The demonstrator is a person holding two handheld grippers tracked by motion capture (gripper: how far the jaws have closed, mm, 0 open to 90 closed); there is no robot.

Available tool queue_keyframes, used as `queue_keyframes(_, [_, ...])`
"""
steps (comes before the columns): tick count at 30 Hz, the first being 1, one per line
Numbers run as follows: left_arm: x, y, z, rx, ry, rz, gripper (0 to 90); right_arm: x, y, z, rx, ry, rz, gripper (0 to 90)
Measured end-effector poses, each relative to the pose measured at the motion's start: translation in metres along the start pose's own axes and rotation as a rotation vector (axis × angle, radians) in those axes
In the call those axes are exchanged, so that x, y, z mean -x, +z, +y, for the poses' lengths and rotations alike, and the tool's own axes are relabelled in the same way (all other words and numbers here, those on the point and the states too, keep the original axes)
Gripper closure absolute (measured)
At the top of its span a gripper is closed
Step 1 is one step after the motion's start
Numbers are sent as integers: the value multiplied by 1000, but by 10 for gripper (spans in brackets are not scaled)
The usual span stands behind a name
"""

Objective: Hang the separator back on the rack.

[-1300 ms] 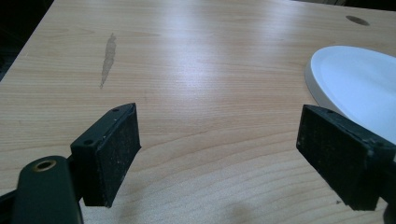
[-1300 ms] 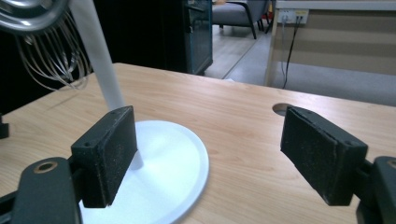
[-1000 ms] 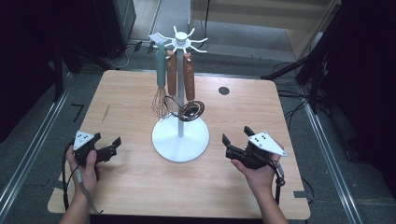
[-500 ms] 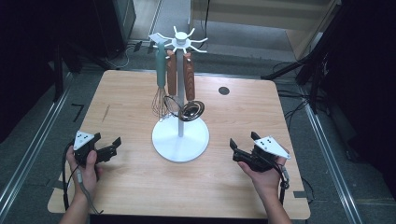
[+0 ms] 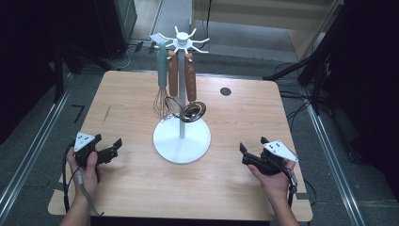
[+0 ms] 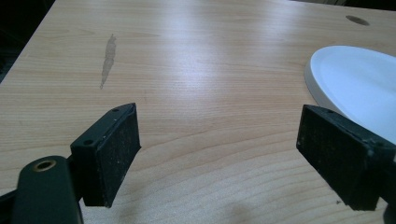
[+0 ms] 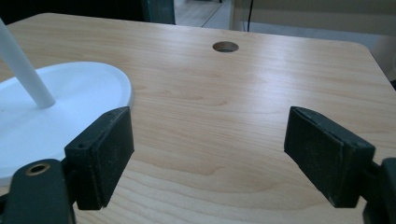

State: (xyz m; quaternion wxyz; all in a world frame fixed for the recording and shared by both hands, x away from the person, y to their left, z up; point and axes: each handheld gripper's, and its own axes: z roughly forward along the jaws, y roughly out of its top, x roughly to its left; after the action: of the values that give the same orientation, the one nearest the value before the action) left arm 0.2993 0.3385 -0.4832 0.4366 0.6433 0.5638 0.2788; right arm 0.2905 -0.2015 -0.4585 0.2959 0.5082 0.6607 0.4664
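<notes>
Left jaws: I kept the left gripper (image 5: 109, 149) wide, empty, low over the table (image 5: 141, 188).
Right jaws: the right gripper (image 5: 249, 155) gaped too, holding nothing.
Utensils: whisk (image 5: 161, 101), strainer (image 5: 194, 111) hung on the white stand (image 5: 181, 141), between both grippers.
Approach: I judged it best to come in level, jaws squared to one handle.

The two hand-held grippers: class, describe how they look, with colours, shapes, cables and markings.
Both the left gripper and the right gripper are black, each topped by a grey three-cornered plate with dark dots. Each claw has two flat, rectangular black pads. A cable trails from each. No sleeves show.
</notes>
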Motion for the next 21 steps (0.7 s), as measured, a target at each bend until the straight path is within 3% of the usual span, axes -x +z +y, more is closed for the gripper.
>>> queue_keyframes(21, [0, 0, 0, 3, -1, 2, 138, 44, -12, -21, -31, 23, -92, 166])
